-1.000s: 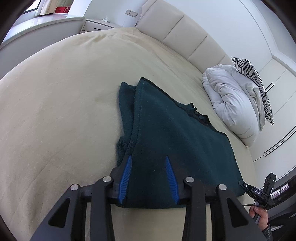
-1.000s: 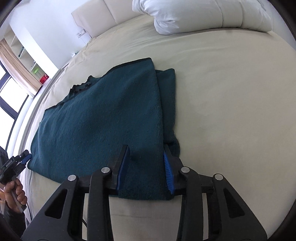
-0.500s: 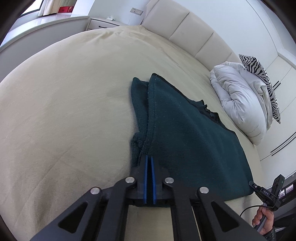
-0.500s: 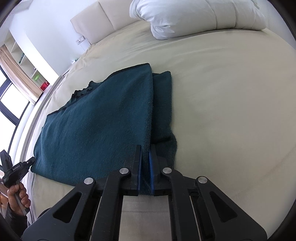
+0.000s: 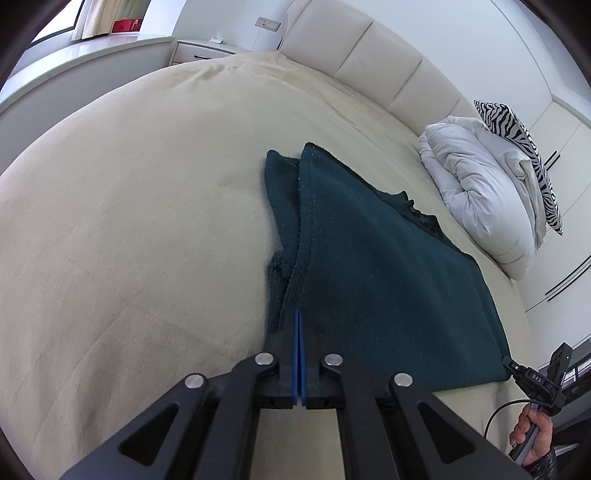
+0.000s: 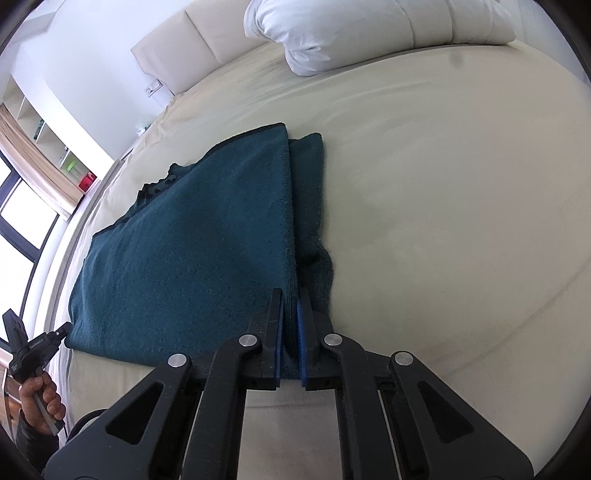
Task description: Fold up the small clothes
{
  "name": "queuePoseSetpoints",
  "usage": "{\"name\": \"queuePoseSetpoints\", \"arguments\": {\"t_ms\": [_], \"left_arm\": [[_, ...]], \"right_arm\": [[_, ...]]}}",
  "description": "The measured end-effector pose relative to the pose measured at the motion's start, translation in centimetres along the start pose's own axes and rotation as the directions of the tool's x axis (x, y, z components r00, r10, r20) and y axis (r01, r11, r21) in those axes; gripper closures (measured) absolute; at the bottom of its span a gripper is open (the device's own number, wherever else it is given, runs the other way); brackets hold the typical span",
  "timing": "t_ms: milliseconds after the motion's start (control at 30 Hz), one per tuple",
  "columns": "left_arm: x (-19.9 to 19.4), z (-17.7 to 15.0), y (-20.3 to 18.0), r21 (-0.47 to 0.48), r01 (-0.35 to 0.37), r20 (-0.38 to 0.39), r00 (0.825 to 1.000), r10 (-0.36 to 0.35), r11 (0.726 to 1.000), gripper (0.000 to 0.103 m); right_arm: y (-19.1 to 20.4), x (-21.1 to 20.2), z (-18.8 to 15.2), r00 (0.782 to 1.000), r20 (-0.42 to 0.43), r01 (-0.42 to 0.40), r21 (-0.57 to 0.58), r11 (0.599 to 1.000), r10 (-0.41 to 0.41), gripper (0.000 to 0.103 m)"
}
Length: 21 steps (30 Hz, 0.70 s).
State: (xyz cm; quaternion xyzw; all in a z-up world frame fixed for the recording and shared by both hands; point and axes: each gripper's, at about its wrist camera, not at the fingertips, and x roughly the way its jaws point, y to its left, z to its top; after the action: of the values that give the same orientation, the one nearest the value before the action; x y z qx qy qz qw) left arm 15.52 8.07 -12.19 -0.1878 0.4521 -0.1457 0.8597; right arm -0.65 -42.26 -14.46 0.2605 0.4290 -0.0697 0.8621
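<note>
Dark teal garment (image 5: 388, 280) flat on beige bed (image 5: 147, 221); left gripper (image 5: 297, 325) and right gripper (image 6: 291, 306) each clamped on its near hem; no containers; pinched cloth hidden by pads

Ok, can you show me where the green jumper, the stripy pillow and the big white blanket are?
green jumper (image 5: 388, 280): left wrist view, on its flat top layer.
stripy pillow (image 5: 517, 129): left wrist view, on its zebra-striped face.
big white blanket (image 6: 369, 26): right wrist view, on its puffy folded bulk.
</note>
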Motion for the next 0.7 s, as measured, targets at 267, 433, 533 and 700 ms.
{"name": "queuePoseSetpoints", "arguments": {"t_ms": [267, 433, 533, 700], "left_arm": [[-0.9, 0.0, 0.6, -0.023, 0.021, 0.036, 0.999, -0.020, 1.000, 0.101], [-1.3, -0.2, 0.9, -0.022, 0.012, 0.053, 0.999, -0.011, 1.000, 0.078], [-0.7, -0.4, 0.5, -0.006, 0.005, 0.041, 0.999, -0.004, 1.000, 0.078], [-0.4, -0.4, -0.1, 0.024, -0.018, 0.051, 0.999, 0.017, 1.000, 0.078]], "right_arm": [[-0.8, 0.3, -0.5, 1.000, -0.009, -0.014, 0.029, 0.999, 0.014, 0.098], [-1.1, 0.6, -0.3, 0.999, -0.008, -0.031, 0.037, 0.999, 0.032, 0.098], [-1.2, 0.7, -0.4, 0.999, -0.010, -0.046, 0.045, 0.998, 0.046, 0.098], [-1.0, 0.7, -0.4, 0.999, -0.014, -0.045, 0.040, 0.998, 0.046, 0.098]]}}
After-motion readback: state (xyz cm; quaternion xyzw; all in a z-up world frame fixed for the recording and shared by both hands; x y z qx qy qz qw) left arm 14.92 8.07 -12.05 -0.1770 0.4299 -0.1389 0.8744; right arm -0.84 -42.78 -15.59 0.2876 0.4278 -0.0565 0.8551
